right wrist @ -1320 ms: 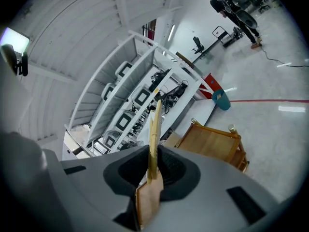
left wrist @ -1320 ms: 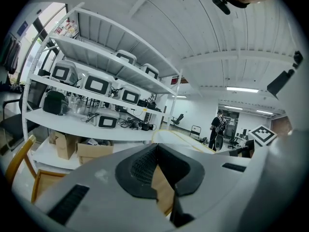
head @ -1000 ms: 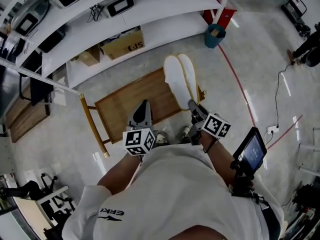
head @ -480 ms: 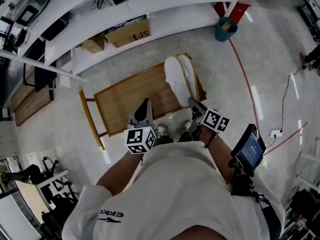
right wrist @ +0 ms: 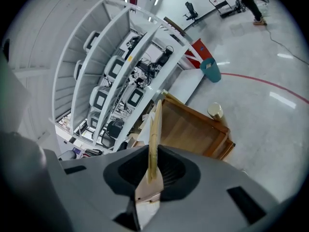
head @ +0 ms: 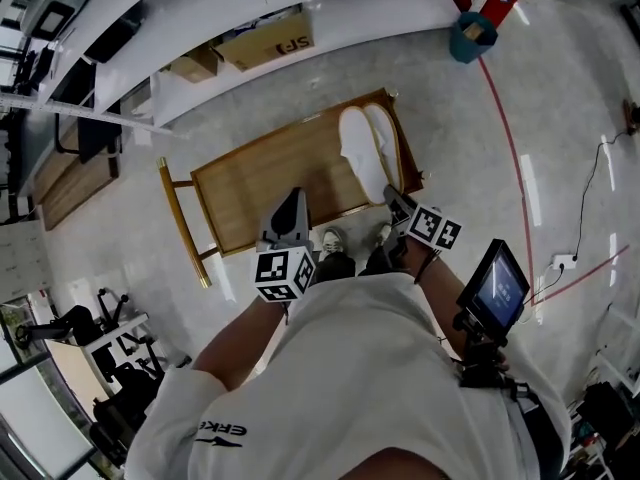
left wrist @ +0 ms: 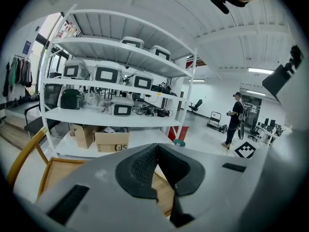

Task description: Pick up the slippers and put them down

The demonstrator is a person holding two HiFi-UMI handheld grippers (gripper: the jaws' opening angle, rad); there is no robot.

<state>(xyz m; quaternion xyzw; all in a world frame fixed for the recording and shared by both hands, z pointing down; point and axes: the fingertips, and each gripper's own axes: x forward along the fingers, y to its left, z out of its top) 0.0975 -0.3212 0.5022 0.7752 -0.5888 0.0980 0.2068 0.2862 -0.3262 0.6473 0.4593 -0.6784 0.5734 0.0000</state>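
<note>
The right gripper is shut tight on a pair of white slippers. It has them by the heel end. The two slippers are pressed flat together. In the right gripper view they are seen from the side, thin and yellowish along the edge, squeezed between the two dark pads.

The slippers stick out away from the person, over the right end of a low wooden bench. From the head view I cannot tell if they touch the wood or hang just above it.

The left gripper is over the near edge of the bench, well apart from the slippers. Its jaws are closed together and there is nothing in them.

The person's shoes are on the floor just beside the bench.

Behind the bench are long white shelves with a cardboard box on the bottom one. A teal bin stands at the end of the shelves, next to a red line on the floor.
</note>
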